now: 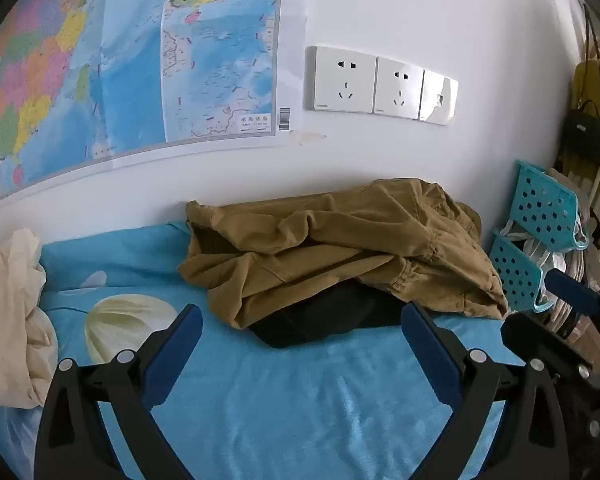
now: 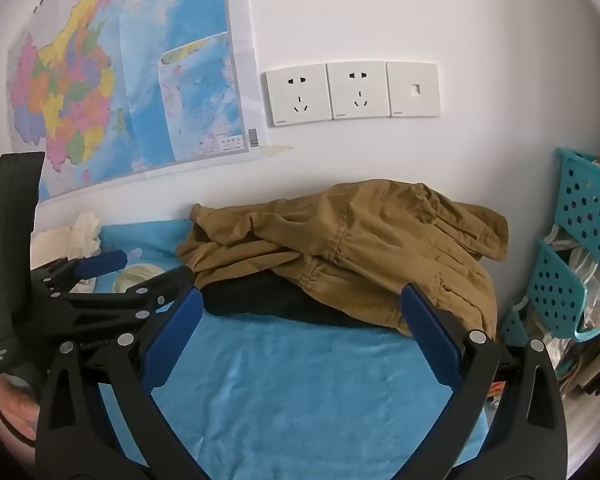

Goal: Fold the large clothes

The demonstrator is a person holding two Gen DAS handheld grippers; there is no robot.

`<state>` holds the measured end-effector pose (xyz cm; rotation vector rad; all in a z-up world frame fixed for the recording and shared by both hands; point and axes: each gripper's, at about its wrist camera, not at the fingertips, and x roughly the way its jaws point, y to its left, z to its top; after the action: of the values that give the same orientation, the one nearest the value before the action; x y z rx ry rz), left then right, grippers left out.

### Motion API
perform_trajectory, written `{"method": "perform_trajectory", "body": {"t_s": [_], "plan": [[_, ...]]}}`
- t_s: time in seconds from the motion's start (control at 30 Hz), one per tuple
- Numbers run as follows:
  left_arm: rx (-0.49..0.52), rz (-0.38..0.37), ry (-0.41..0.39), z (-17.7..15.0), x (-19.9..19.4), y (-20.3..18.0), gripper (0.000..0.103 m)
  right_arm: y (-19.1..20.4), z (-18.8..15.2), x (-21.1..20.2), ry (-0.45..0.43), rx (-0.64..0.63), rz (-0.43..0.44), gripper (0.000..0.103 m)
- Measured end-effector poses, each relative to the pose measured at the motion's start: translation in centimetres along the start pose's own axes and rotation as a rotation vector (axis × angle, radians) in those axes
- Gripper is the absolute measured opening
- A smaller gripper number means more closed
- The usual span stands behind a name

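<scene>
— Why are you holding both claws back from the pile like that?

— I'm keeping my left claw (image 1: 302, 322) and my right claw (image 2: 302, 306) spread wide and gripping nothing, hovering over the bare stretch of blue blanket (image 1: 291, 392) in front of the clothes. I think I'm lining up for a first grab, so I'm leaving the jaws released and pointing them at the near edge of the heap.

— And where are the clothes sitting?

— The tan garment (image 1: 340, 248) is lying bunched at the far side of the bed, pushed against the white wall under the sockets (image 1: 380, 84). It's draping over a black garment (image 1: 320, 320), which is poking out beneath its front edge.

— How is it looking?

— It's looking rumpled and heaped, with seams and a gathered cuff showing, not spread flat at all. I'm guessing it's a jacket, though I can't tell for sure. Nothing is looking folded yet.
</scene>
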<state>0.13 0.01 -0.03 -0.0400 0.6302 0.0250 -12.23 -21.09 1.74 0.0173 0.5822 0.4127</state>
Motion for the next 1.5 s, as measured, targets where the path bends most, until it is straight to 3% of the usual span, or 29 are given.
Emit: {"method": "perform_trajectory", "body": {"t_s": [0.13, 1.5], "plan": [[-0.035, -0.020, 0.018, 0.2, 0.4, 0.4, 0.096, 0.2, 0.2, 0.1, 0.007, 0.000, -0.010, 0.097], [-0.045, 0.005, -0.009, 0.5, 0.0, 1.2, 0.096, 0.1, 0.5, 0.6, 0.001, -0.019, -0.028, 0.097]]}}
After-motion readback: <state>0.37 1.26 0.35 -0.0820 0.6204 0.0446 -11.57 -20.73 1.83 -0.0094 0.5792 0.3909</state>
